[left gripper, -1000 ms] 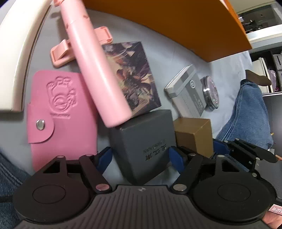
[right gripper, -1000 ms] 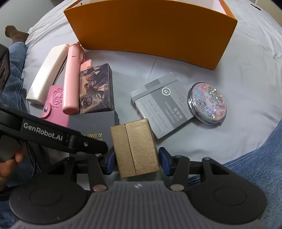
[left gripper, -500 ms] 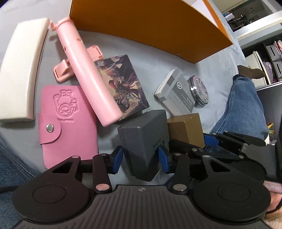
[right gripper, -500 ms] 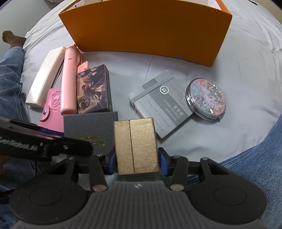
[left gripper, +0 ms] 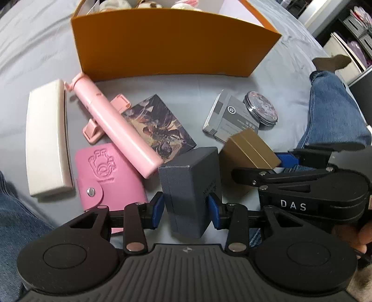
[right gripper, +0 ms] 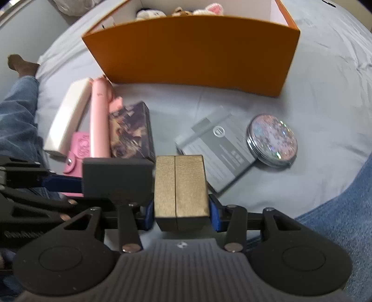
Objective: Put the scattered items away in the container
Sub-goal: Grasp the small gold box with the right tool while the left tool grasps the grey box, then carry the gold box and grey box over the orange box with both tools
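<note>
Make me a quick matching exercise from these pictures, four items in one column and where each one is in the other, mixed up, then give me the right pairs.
Items
1. grey box
2. gold box
3. round glitter mirror
4. soft toys

Places
A. inside the orange container
B. clamped in the right tool
C. lying on the sheet beside the grey booklet
D. clamped in the left tool

Pairs: 1-D, 2-B, 3-C, 4-A
</note>
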The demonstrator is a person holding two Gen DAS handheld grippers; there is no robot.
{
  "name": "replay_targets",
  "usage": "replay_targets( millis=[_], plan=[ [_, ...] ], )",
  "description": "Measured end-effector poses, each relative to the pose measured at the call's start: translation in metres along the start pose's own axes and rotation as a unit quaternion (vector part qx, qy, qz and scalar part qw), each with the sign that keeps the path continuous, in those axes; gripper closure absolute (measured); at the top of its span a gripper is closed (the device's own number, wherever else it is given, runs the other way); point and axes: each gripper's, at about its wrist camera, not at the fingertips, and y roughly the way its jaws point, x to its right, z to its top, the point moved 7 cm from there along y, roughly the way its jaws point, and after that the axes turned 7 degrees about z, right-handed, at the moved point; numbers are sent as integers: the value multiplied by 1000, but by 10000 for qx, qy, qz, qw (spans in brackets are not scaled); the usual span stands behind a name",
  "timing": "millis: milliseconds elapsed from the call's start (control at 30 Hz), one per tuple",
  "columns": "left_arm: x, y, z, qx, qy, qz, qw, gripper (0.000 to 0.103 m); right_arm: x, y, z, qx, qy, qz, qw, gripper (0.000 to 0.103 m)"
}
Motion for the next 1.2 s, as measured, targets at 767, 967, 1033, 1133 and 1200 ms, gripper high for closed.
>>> replay_targets(
  millis=[767, 967, 1033, 1133, 1200],
  plan=[
    [7, 15, -3, -181, -182, -1016, 9945, 58, 10, 10, -10, -325, 275, 15, 9991, 54],
    [2, 10, 1, 21, -298, -911, 9954, 58, 9, 6, -9, -272, 273, -31, 9993, 52],
    [0, 11, 3, 34, -369, -891, 9953, 58, 9, 2, -8, -211, 224, -113, 9995, 50],
    [-1, 13, 3, 15, -440, -935, 9946, 59, 11, -1, -6, -153, 201, -160, 9996, 49],
    [-1, 14, 4, 30, -466, -968, 9942, 60, 11, 0, -6, -154, 186, -173, 9996, 49]
  ],
)
